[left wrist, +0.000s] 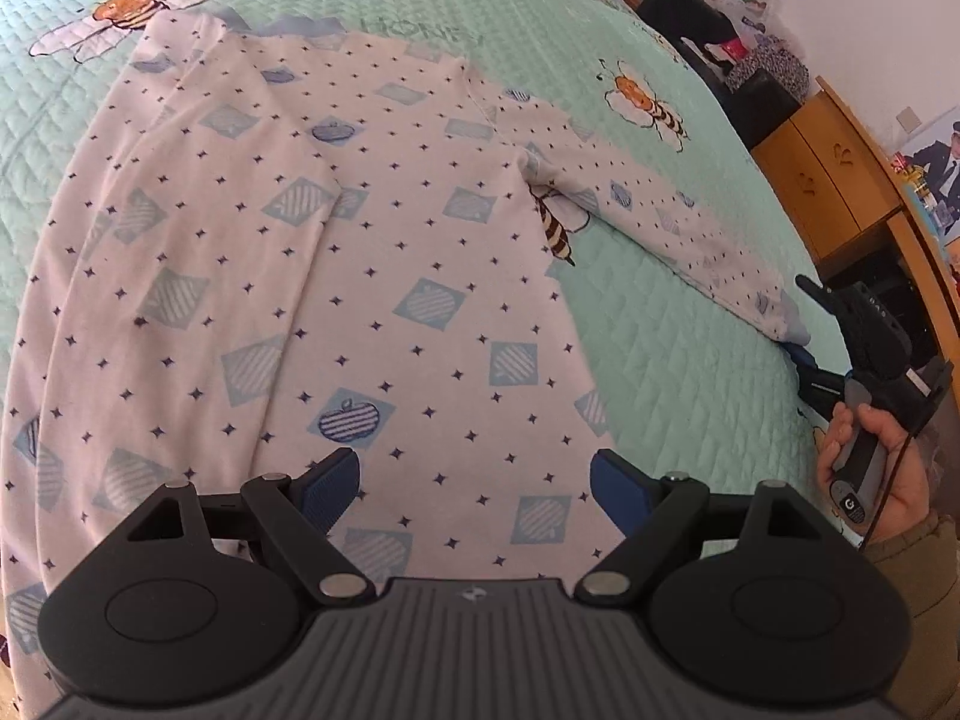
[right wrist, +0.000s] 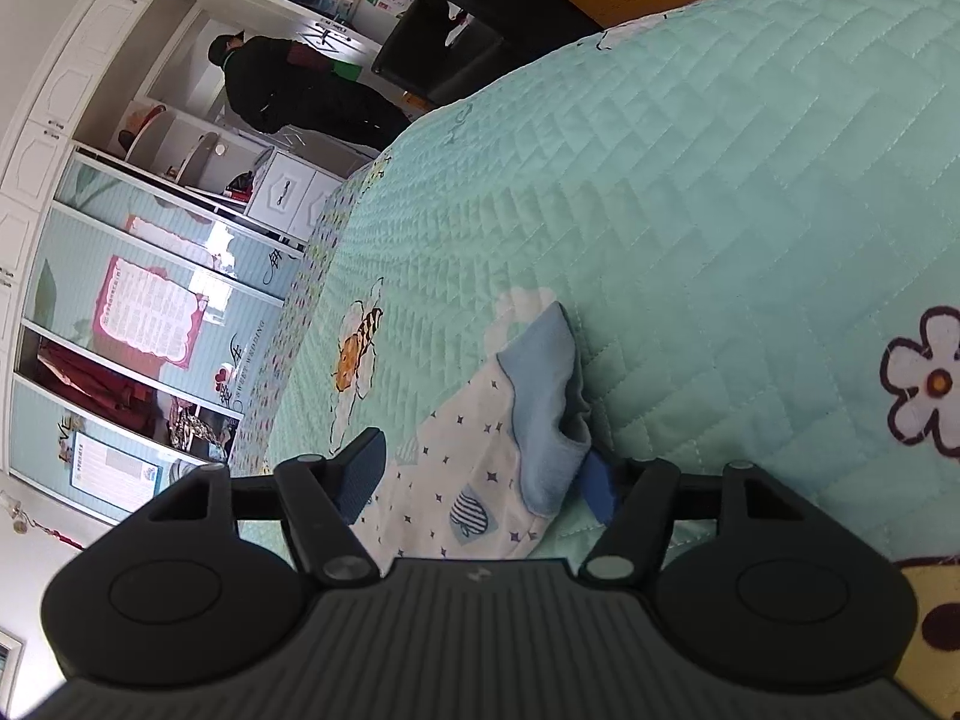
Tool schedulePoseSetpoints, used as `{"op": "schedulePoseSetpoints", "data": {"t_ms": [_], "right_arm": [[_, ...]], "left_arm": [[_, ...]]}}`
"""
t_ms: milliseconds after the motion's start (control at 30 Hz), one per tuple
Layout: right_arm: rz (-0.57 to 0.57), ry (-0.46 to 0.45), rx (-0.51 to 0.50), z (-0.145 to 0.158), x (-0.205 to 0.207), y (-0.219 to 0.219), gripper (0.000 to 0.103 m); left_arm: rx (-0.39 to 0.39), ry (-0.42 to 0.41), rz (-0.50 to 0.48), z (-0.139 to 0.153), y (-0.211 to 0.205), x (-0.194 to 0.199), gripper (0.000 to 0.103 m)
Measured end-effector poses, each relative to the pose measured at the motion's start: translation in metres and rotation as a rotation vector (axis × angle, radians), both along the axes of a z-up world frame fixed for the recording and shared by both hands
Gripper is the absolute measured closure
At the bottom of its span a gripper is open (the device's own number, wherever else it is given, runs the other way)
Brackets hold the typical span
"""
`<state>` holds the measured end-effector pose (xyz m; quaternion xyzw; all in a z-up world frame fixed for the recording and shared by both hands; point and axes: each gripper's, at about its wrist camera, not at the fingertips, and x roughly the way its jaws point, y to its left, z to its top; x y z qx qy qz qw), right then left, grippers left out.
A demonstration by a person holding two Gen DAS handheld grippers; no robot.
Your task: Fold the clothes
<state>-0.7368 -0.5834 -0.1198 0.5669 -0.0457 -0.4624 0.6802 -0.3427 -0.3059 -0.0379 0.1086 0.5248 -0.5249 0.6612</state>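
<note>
A white long-sleeved top (left wrist: 372,252) printed with blue stars and squares lies flat on the mint quilted bedspread (left wrist: 660,348). Its left sleeve (left wrist: 180,210) is folded over the body. Its right sleeve (left wrist: 678,222) stretches out to the right. My left gripper (left wrist: 474,486) hovers open over the hem area with only flat cloth below it. My right gripper (left wrist: 801,324), held in a hand (left wrist: 882,480), sits at the end of that sleeve. In the right wrist view the light-blue cuff (right wrist: 546,396) lies between the spread fingers of the right gripper (right wrist: 480,480); the pads do not press it.
The bed's right edge runs close to a wooden cabinet (left wrist: 828,180) and a black chair (left wrist: 690,18). Across the room a person (right wrist: 288,84) in dark clothes stands by white wardrobes (right wrist: 78,90). Bee and flower prints mark the bedspread (right wrist: 690,180).
</note>
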Motion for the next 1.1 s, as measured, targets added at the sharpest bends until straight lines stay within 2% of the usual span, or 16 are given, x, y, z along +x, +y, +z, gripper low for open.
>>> {"op": "schedulePoseSetpoints", "data": {"t_ms": [167, 267, 300, 333, 367, 467, 567, 700, 800, 900, 1033, 1100], "right_arm": [[0.007, 0.017, -0.010, 0.000, -0.001, 0.002, 0.043], [0.010, 0.032, -0.015, 0.000, -0.003, 0.005, 0.053], [0.013, 0.043, -0.015, 0.000, -0.003, 0.005, 0.067], [0.018, 0.038, -0.017, -0.001, -0.004, 0.006, 0.088], [0.024, 0.029, -0.020, -0.002, -0.005, 0.006, 0.093], [0.044, 0.031, -0.053, 0.000, -0.002, 0.010, 0.093], [0.089, 0.093, -0.156, 0.019, 0.013, 0.018, 0.093], [0.199, 0.259, -0.336, 0.049, 0.047, 0.035, 0.093], [0.296, 0.458, -0.503, 0.066, 0.076, 0.055, 0.093], [0.387, 0.550, -0.641, 0.078, 0.091, 0.074, 0.093], [0.458, 0.614, -0.726, 0.087, 0.095, 0.090, 0.093], [0.481, 0.635, -0.751, 0.089, 0.097, 0.096, 0.093]], "left_arm": [[-0.018, -0.023, 0.053, 0.004, 0.006, 0.019, 0.016], [-0.006, -0.015, 0.085, -0.002, 0.010, 0.030, 0.016], [-0.002, -0.012, 0.096, -0.004, 0.011, 0.034, 0.016], [-0.003, -0.004, 0.099, -0.005, 0.012, 0.036, 0.016], [-0.005, 0.006, 0.097, -0.005, 0.013, 0.037, 0.016], [-0.045, 0.043, 0.077, -0.004, 0.013, 0.038, 0.016], [-0.100, 0.075, 0.052, 0.001, 0.008, 0.036, 0.016], [-0.141, 0.118, 0.022, 0.012, -0.017, 0.036, 0.016], [-0.189, 0.154, -0.015, 0.022, -0.047, 0.031, 0.016], [-0.229, 0.234, -0.069, 0.026, -0.083, 0.020, 0.016], [-0.296, 0.362, -0.152, 0.030, -0.134, -0.006, 0.015], [-0.303, 0.452, -0.158, 0.025, -0.155, -0.016, 0.015]]}}
